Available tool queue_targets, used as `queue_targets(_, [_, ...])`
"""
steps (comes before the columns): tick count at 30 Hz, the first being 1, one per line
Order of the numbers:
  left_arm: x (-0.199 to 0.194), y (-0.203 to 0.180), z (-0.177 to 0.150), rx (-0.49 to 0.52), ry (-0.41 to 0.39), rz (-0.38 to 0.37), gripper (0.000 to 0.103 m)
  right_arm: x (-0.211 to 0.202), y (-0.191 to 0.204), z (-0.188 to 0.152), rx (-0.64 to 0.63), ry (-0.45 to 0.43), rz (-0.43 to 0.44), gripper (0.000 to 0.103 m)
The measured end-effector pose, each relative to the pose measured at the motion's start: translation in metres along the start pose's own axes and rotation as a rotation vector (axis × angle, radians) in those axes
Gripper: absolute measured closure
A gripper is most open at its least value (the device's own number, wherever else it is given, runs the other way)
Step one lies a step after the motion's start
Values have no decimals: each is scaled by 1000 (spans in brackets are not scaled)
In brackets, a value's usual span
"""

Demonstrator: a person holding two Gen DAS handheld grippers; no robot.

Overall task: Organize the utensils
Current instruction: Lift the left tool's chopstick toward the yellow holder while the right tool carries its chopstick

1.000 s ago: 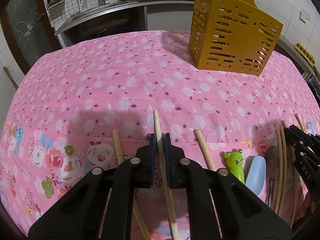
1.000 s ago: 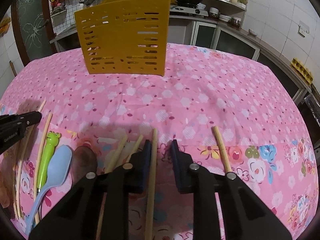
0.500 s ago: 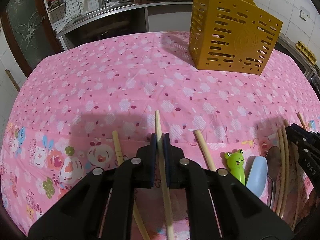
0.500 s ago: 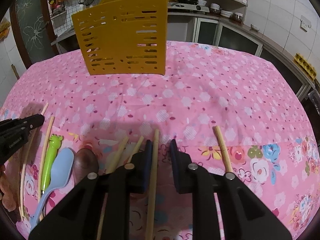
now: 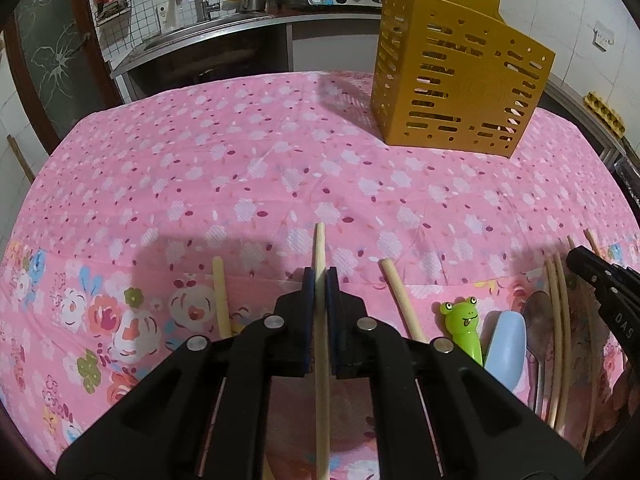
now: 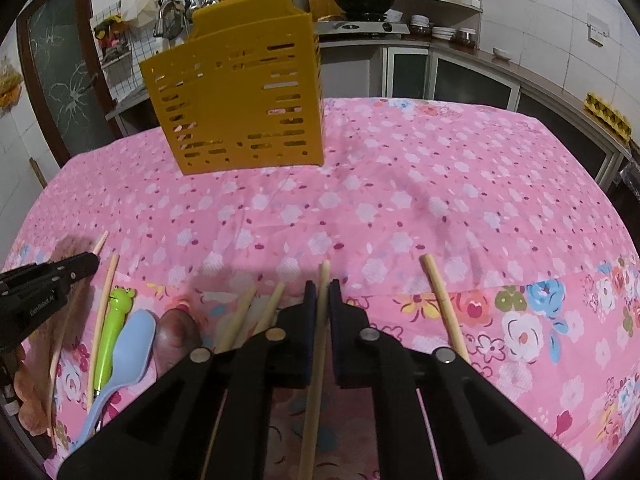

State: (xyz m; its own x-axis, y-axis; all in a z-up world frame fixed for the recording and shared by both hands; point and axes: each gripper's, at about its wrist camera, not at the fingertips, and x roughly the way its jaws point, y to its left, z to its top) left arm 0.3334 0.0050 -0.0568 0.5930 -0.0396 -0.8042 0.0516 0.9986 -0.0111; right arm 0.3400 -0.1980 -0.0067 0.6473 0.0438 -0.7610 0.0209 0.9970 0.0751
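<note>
Chopsticks are gripped by both grippers above a counter (image 5: 280, 168) draped in pink floral cloth; the left gripper (image 5: 320, 276) is closed tight on one wooden chopstick (image 5: 320, 248), whose tip juts forward past the blue-padded fingers (image 5: 307, 284) while its shaft runs back between the black arms; the right gripper (image 6: 323, 286) is seen with its fingers (image 6: 335, 292) nearly together about a second chopstick (image 6: 322, 280), the left pad pressed to the wood and a thin gap visible on the other side, so whether it is firmly clamped cannot be told.

A yellow slotted utensil holder (image 5: 456, 92) is stood upright at the far side of the counter, well apart from both grippers; whether anything lies inside cannot be told. Loose chopsticks are left on the cloth: in the left view, one (image 5: 221, 296) just to the left of the fingers and one (image 5: 400, 300) just to the right; in the right view, a pair (image 6: 256, 312) to the left and a single one (image 6: 444, 304) to the right.

Between the two grippers a green frog-headed utensil (image 5: 464, 320) is laid beside a pale blue spoon (image 5: 506, 344); a dark metal spoon (image 5: 538, 320) and thin bamboo sticks (image 5: 558, 312) are laid next to these, near the right gripper's tip.
</note>
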Motion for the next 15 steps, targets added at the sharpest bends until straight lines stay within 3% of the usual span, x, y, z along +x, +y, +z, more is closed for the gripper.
queue_targets(15, [-25,4,5,-24,-90,-48,99,-16,1,2,-5,-73,18,97])
